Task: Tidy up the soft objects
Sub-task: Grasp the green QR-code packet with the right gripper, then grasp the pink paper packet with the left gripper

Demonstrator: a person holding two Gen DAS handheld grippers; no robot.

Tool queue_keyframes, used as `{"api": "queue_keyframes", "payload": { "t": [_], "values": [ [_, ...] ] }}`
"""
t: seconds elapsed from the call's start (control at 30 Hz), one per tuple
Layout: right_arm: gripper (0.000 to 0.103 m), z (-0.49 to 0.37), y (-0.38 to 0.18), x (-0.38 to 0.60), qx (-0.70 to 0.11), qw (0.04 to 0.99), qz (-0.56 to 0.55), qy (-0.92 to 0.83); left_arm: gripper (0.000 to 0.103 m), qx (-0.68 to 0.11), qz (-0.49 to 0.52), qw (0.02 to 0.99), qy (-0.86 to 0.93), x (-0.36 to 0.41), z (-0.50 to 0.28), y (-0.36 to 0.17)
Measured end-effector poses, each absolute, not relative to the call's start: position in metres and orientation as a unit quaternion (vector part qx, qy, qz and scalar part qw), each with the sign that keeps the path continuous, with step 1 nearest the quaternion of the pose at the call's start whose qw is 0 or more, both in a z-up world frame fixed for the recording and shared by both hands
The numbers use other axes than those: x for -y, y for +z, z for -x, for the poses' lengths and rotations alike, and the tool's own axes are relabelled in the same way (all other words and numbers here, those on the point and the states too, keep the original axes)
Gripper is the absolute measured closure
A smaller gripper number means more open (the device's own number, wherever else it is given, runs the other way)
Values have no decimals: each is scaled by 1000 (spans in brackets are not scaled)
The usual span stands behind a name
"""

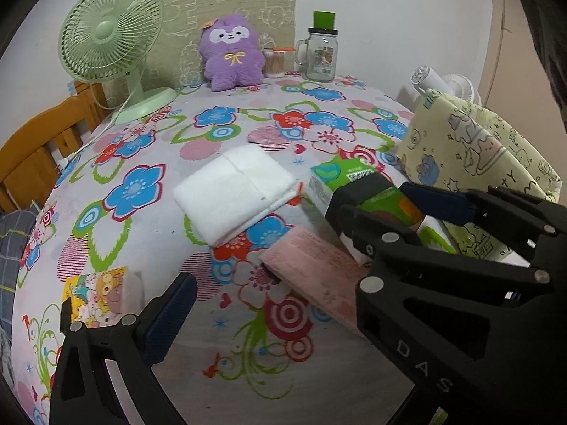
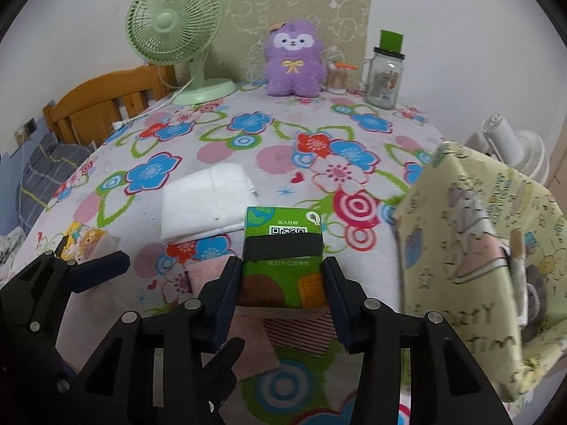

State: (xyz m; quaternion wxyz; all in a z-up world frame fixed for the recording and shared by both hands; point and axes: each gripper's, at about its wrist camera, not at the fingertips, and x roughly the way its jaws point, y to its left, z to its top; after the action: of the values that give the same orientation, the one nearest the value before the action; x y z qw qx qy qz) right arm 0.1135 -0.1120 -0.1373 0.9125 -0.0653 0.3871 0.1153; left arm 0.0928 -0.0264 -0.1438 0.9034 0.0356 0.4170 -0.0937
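Observation:
My right gripper is shut on a green tissue pack and holds it just above the flowered tablecloth; the pack also shows in the left wrist view. A folded white towel lies mid-table, also in the right wrist view. A folded pink cloth lies in front of it, under the right gripper. My left gripper is open and empty, near the pink cloth. A yellow-green fabric bin stands at the right. A purple plush sits at the back.
A green desk fan stands back left with its cord along the table edge. A glass mug jar and a swab container stand back right. A yellow cartoon pack lies front left. A wooden bed frame is beyond the left edge.

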Motion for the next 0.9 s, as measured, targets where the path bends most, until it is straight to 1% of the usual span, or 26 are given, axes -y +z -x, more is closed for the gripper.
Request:
{"api": "queue_keyframes", "payload": {
  "t": [0.33, 0.6, 0.9],
  "values": [
    [53, -112, -143, 124, -395, 910, 76, 96, 1, -426, -33, 899, -100, 40, -95, -149],
    [53, -109, -153, 117, -408, 905, 72, 96, 1, -435, -49, 895, -82, 33, -90, -155],
    [54, -98, -153, 105, -416, 900, 54, 119, 1, -437, -36, 896, -74, 18, -79, -153]
  ]
}}
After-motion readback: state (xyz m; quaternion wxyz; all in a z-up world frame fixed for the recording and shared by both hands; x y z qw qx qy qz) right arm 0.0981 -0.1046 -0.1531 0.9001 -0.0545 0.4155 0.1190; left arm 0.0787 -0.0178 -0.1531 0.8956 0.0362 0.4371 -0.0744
